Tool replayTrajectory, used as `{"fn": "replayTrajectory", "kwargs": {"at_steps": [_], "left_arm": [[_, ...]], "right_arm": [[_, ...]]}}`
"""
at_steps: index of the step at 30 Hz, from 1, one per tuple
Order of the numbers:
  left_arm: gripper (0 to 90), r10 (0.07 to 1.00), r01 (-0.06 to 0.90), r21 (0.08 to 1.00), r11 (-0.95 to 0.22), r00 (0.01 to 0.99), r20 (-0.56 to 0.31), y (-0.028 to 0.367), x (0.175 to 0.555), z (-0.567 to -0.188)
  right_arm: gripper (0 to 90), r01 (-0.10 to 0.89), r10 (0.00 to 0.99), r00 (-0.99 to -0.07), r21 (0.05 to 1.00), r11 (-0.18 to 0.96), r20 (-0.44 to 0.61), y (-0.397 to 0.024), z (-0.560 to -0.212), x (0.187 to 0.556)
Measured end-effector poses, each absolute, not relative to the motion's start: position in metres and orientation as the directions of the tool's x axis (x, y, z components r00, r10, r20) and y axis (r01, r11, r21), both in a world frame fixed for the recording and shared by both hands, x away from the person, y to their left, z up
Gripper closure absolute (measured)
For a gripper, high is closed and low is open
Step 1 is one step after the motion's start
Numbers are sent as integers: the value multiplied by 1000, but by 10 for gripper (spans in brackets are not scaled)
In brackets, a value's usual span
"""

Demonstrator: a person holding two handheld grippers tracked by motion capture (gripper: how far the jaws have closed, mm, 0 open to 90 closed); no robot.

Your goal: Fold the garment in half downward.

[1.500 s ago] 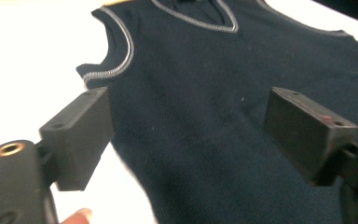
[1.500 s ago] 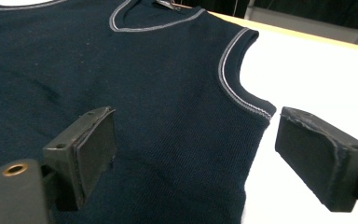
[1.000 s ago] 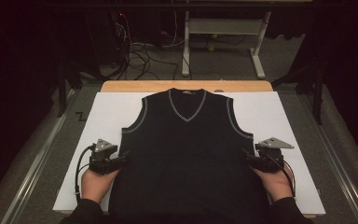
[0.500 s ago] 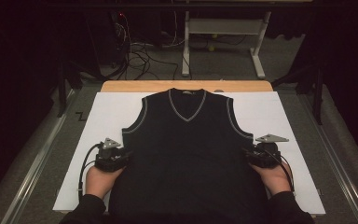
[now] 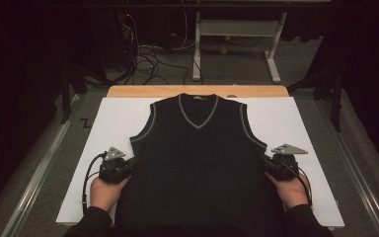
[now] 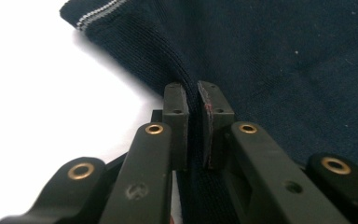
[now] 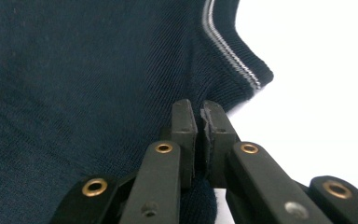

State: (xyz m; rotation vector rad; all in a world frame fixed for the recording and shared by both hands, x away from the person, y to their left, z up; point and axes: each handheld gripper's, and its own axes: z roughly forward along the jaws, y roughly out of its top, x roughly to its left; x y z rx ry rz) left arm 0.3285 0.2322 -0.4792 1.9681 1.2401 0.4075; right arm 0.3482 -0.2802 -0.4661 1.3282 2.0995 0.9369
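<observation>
Jaws of both grippers are pinched on the side edges of a dark navy knitted sleeveless V-neck vest (image 5: 197,163) with grey-striped trim, which lies flat, front up, in the middle of the high view on a white sheet (image 5: 296,123) covering the surface. At lower left of that view the left gripper (image 5: 128,165) meets the vest's edge just below the armhole, held by the person's left hand (image 5: 103,192); at lower right the right gripper (image 5: 266,165) does the same on the opposite edge, held by the right hand (image 5: 292,191). In the left gripper view a fold of knit runs up between the nearly closed jaws; the right gripper view shows the same, with the striped armhole trim (image 7: 228,51) curving away at upper right.
</observation>
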Motion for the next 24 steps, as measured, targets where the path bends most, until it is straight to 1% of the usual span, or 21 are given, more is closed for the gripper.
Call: {"fn": "replayTrajectory", "kwargs": {"at_steps": [3,11,17,21,23,24], "left_arm": [[794,870,610,760,-222,477,-128,236,325,-475],[794,865,574,791,-213,488,-121,238,317,-466],[793,854,560,804,-199,502,-138,239,312,-463],[792,849,552,808,-205,512,-134,240,307,-459],[792,847,552,812,-191,510,-148,242,302,-459],[792,844,555,814,-171,508,-169,242,298,-459]], "right_arm": [[864,561,913,-406,782,271,-26,-287,-462,344],[867,517,908,-416,806,288,-57,-288,-455,336],[866,489,902,-427,825,283,-57,-290,-450,327],[867,472,898,-436,833,290,-66,-290,-447,319],[867,467,896,-439,835,289,-65,-291,-446,316],[866,466,895,-441,838,285,-59,-291,-445,314]]}}
